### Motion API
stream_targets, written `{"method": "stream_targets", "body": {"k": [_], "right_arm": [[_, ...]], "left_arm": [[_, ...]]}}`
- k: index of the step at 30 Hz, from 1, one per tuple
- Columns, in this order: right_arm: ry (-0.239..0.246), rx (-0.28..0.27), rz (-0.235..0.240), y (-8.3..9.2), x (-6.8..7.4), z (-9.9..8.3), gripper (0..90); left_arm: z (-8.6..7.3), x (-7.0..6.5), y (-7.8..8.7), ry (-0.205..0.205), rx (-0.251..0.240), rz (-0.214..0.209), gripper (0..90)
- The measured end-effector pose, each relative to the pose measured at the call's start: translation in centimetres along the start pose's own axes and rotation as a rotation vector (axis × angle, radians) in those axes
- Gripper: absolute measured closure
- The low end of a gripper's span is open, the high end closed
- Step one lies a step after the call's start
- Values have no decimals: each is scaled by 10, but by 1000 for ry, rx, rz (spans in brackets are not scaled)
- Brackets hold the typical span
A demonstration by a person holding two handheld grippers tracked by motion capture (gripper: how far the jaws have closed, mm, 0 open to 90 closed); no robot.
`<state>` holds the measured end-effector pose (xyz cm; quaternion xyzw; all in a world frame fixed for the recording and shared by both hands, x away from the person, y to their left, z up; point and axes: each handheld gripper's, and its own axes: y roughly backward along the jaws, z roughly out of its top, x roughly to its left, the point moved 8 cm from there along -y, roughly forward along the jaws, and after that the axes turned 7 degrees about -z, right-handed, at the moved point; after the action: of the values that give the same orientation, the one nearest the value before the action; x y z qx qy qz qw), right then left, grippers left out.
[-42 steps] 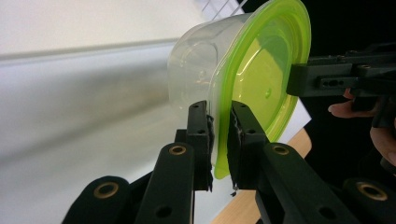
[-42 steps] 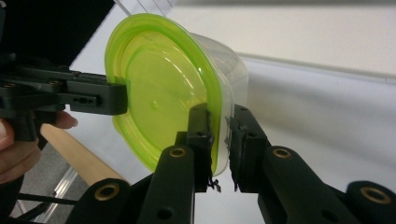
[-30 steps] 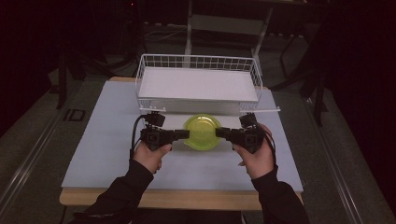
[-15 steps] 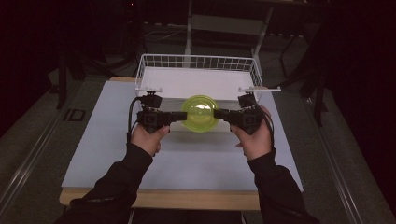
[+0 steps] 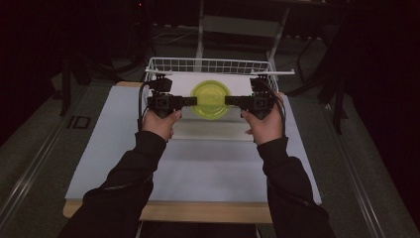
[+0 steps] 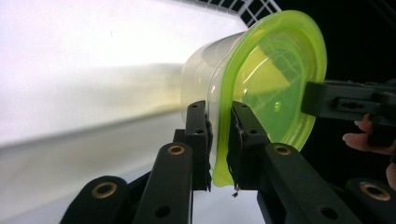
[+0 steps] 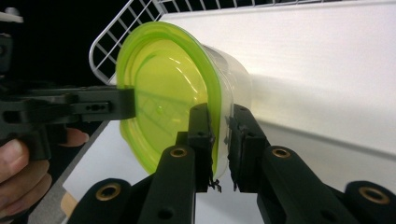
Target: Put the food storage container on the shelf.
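Nearest the camera in the high view, a person's two dark-sleeved forearms reach forward over a wooden desk covered by a white mat. The left hand holds the left gripper and the right hand holds the right gripper, both black, pointing inward at each other. Between them hangs a round, clear plastic container with a lime-green lid, lifted off the mat and hovering over the near edge of a white wire basket that stands at the far side of the desk. In the left gripper view the fingers are nearly closed, pinching the lid's rim from both sides; in the right gripper view the fingers are likewise almost shut on the opposite rim, one pad on the lid and one against the clear wall. The step in hand appears to be carrying the container into the basket. To do it well, both hands probably need to travel together at the same height, since each grip catches only a thin lip and any twisting or pulling apart could peel the lid or let the tub slip. It looks wise to clear the basket's front wire before lowering, then set the base flat on the basket's white floor before either grip loosens.
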<state>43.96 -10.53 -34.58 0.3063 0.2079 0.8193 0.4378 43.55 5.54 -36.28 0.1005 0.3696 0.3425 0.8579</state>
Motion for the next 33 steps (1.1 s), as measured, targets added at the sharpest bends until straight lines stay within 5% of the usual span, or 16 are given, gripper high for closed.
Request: {"method": "stream_targets", "body": {"k": [7, 12, 17, 24, 29, 33], "right_arm": [[-23, 22, -34, -11, -8, 13, 800], [-54, 31, -23, -15, -13, 20, 797], [-78, 32, -19, -21, -17, 27, 764], [-97, 15, -19, -29, -25, 34, 747], [-127, 19, -15, -36, -29, 40, 718], [-96, -7, -16, -38, -30, 45, 643]], "left_arm": [[13, 7, -9, 15, 7, 16, 802], [20, 9, -12, 27, 14, -10, 800], [27, 11, -16, 6, -2, 15, 747], [31, 16, -20, 26, -19, 3, 722], [32, 19, -27, 26, -15, 0, 618], [33, 21, -28, 6, -28, 14, 556]]}}
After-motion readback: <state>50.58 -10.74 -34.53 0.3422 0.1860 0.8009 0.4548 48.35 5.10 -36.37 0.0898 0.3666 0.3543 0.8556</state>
